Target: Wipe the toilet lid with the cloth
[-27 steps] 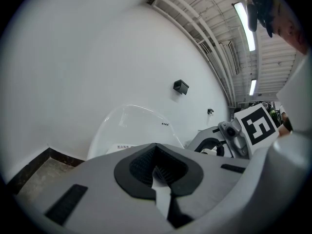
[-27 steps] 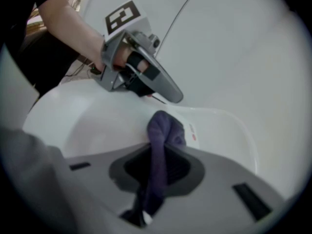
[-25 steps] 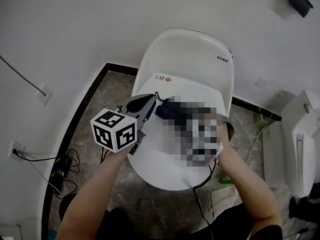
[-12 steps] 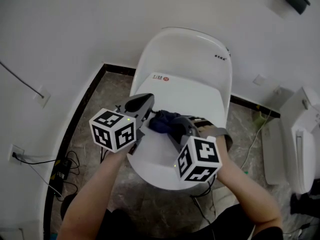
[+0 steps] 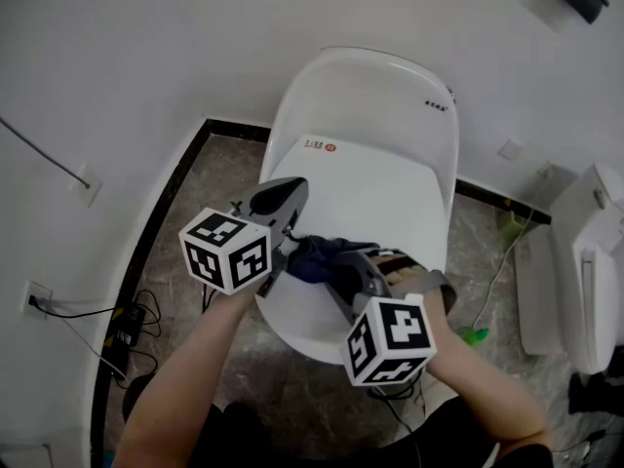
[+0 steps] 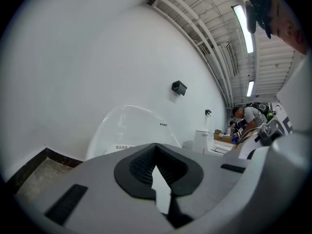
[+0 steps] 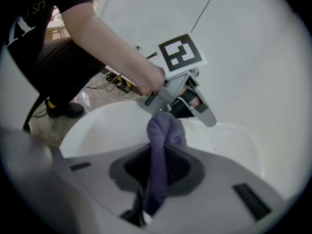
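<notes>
Purple cloth (image 5: 314, 254): bunched up by the left edge of the toilet lid (image 5: 385, 188), toward the front. Part of it is hidden from the head view.
Right gripper (image 5: 336, 261): jaws clamped tight on the cloth, which sticks up between them.
Left gripper (image 5: 283, 198): jaws together with nothing between them. It sits just beside the cloth, at the lid's left edge.
Hard to see: whether the cloth presses on the lid. The two grippers cover the lid's front edge.
</notes>
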The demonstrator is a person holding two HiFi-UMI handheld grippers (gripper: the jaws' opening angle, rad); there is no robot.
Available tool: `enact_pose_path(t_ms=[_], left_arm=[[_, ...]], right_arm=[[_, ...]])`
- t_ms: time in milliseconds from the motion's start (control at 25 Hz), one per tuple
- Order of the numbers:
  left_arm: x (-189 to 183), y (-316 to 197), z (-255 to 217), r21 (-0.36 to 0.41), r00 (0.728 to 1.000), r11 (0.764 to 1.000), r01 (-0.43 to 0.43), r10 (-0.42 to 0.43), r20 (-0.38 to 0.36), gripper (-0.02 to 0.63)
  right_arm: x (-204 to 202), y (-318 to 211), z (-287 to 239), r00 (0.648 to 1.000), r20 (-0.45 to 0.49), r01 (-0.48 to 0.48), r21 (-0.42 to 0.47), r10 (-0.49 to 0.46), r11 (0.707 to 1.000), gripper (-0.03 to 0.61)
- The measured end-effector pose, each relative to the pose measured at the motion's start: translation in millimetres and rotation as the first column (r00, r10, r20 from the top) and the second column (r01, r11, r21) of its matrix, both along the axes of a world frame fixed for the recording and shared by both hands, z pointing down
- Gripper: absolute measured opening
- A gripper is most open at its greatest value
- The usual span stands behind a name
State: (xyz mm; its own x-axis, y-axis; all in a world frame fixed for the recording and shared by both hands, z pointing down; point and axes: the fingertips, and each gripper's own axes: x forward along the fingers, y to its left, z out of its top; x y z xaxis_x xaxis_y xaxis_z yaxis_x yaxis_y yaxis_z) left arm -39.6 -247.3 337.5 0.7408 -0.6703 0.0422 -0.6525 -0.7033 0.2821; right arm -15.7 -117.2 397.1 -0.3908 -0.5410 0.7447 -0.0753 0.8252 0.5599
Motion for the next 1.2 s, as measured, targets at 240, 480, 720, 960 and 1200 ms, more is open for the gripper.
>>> enact_pose_path(t_ms=[240,480,720,960,1200], left_arm=[[1.3,-0.9,0.9,-0.001,1.000,1.000,-0.013,0.013,0.011,0.015],[1.5,-2.1,1.2,0.002,1.000,1.000,-0.022,0.022,0.018,0.015],[-0.2,-6.8,1.8,-0.008,1.000,1.000,-0.020,0.020,0.005,0.015],[1.1,-7.4,1.9,-0.008,1.000,1.000,-0.025,0.025,0.006,0.014],[1.4,-13.0,1.2,-0.008,1.000,1.000,-0.025,0.025,-0.005,0.015]], right_arm=[[-6.5,12.4,1.0,1.000,-0.006,0.009,-0.010,-0.009,1.000,0.067],[-15.7,34.8,3.7,1.000,0.002,0.031,-0.031,-0.031,0.999,0.067],[-24.1,54.1,8.0,0.999,0.001,0.053,-0.057,-0.053,0.997,0.067],[-29.0,71.9,11.5,0.997,0.008,0.078,-0.097,-0.078,0.992,0.067],[-31.3,67.2,-5.1,0.990,0.124,0.078,-0.125,-0.062,0.989,0.067]])
